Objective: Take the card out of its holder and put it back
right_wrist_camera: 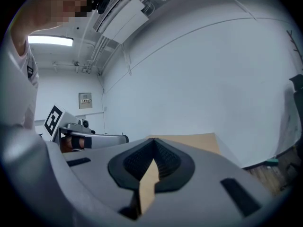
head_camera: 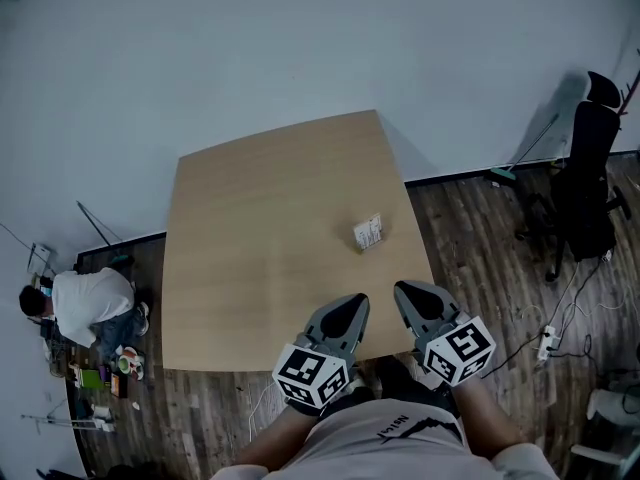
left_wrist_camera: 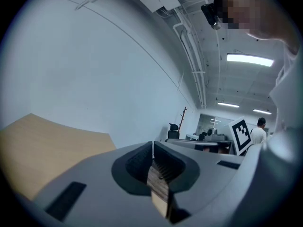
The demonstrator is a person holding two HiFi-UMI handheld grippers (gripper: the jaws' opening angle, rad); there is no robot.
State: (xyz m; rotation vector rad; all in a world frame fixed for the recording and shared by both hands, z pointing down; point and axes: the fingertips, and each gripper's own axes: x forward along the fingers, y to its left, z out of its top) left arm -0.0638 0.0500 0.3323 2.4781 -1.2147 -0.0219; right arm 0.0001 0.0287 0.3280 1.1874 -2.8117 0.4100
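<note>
A small card in its clear holder [head_camera: 368, 233] lies on the right half of the light wooden table [head_camera: 250, 248]. Both grippers hover over the table's near edge, well short of the card. My left gripper [head_camera: 350, 306] is shut with its tips together and nothing between them; in the left gripper view its jaws [left_wrist_camera: 152, 145] meet at the tip. My right gripper [head_camera: 408, 293] is likewise shut and empty, its jaws [right_wrist_camera: 154, 143] closed in the right gripper view. Neither gripper view shows the card.
A black office chair [head_camera: 588, 183] stands on the wood floor at the right. A person in a white shirt [head_camera: 90, 303] crouches at the left beside small items on the floor [head_camera: 105, 373]. Cables and a power strip [head_camera: 545, 343] lie at the right.
</note>
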